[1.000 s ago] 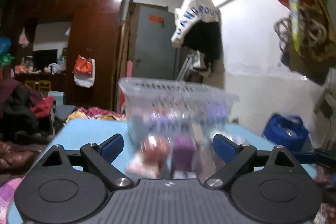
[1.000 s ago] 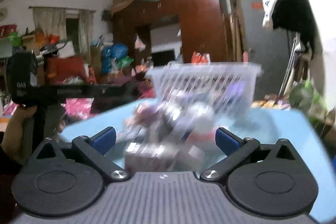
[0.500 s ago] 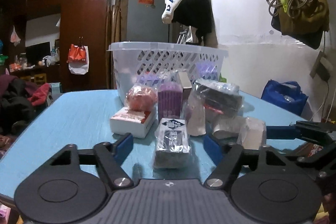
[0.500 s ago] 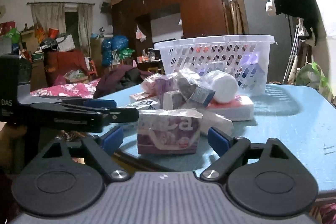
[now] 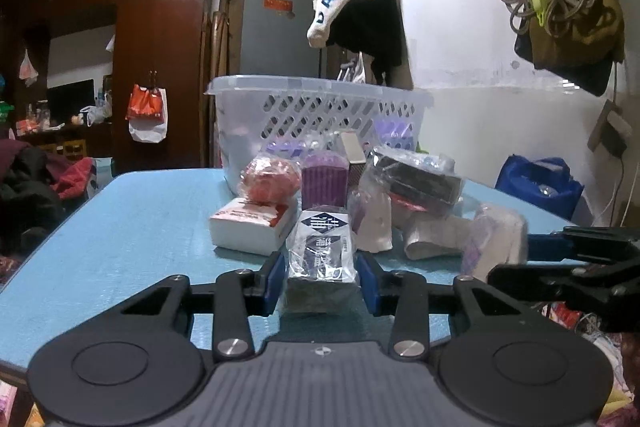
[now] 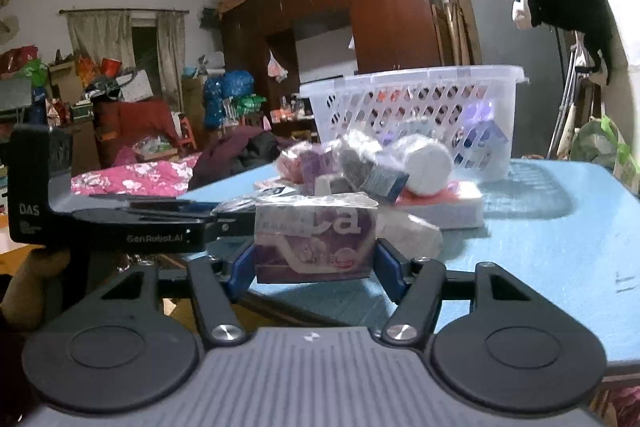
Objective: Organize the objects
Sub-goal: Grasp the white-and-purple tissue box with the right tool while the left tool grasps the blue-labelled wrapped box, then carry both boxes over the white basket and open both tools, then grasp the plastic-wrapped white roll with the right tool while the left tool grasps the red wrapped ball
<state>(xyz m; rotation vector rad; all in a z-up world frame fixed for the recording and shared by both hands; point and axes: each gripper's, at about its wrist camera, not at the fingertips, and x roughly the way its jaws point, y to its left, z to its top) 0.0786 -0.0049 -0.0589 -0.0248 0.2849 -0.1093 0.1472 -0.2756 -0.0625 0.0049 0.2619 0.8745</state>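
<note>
Two hand-held grippers are closing. Between the left hand-held gripper's (image 5: 322, 281) jaws lies a dark packet (image 5: 322, 267); between the right hand-held gripper's (image 6: 315, 267) jaws a purple pack (image 6: 316, 241), pads touching its sides. Beyond them a heap of goods (image 5: 360, 203) covers the blue bench (image 5: 140, 227), then the basket (image 5: 320, 107).

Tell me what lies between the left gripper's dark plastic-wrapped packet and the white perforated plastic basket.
In the left wrist view, a purple ribbed block stands between the packet and the basket, with a cream-edged box just behind it.
</note>
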